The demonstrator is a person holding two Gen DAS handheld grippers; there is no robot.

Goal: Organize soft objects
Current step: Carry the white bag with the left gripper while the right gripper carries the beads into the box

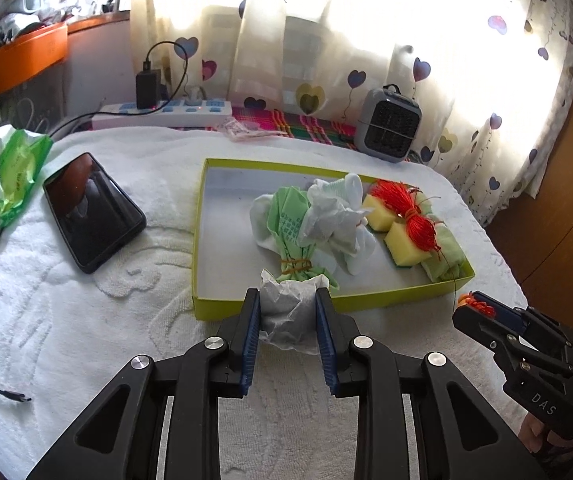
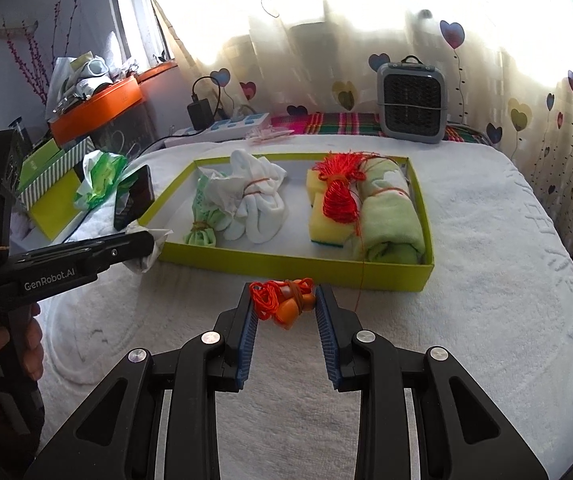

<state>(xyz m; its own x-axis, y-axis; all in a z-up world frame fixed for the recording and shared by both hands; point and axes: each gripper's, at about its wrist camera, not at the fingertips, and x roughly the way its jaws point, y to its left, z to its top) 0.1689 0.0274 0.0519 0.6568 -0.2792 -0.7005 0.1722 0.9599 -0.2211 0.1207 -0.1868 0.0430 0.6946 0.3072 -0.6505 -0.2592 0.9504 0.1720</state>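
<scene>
White towel (image 1: 86,320) carries a tray (image 2: 286,258) already packed with bundles. Left gripper (image 1: 288,312) pinches a tissue (image 1: 288,306), right gripper (image 2: 286,304) an orange cord (image 2: 282,300); both remain outside.

**Bystanders on the towel-covered table**

Left of the fingers lies a black phone (image 1: 93,213) on the white towel (image 1: 126,320), with a green tissue pack (image 1: 12,176) beyond it. A loose cable end (image 1: 16,397) rests at the near left. Far ahead stand a white power strip (image 1: 166,114) carrying a black charger (image 1: 148,87), a grey fan heater (image 1: 388,126) and a heart-print curtain (image 1: 426,60).
</scene>
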